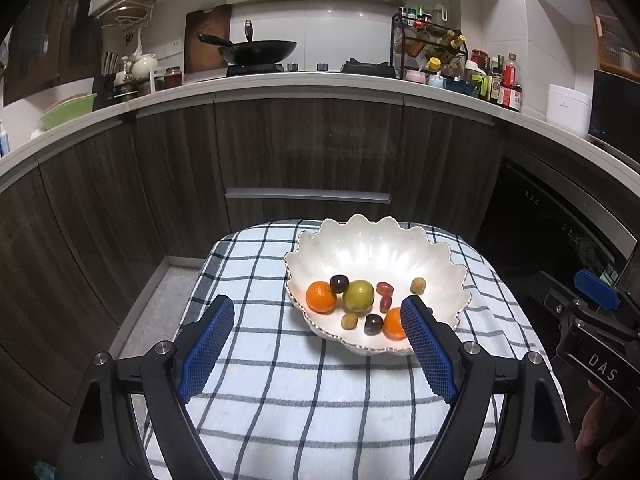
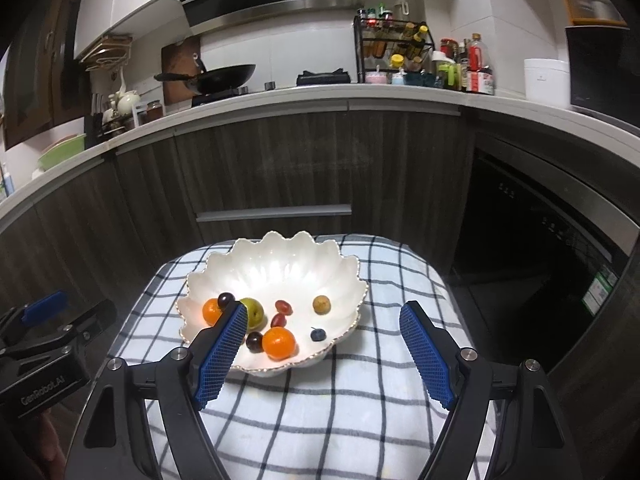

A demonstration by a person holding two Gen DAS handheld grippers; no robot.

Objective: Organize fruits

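My left tongs (image 1: 317,307) spread wide and empty over the blue-checked cloth (image 1: 280,408), white scalloped ceramic bowl (image 1: 372,240) just ahead — oranges, green plum, grapes inside — my right tongs (image 2: 323,315) likewise released, holding nothing.

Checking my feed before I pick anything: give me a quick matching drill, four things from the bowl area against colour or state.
Things:
1. blueberry
2. biggest round fruit
3. bowl
4. left hand-held gripper

Descriptions:
A. white with a scalloped rim
B. open, holding nothing
C. dark blue, small, near the bowl's front right edge
D. yellow-green, beside an orange

Pairs: 1-C, 2-D, 3-A, 4-B
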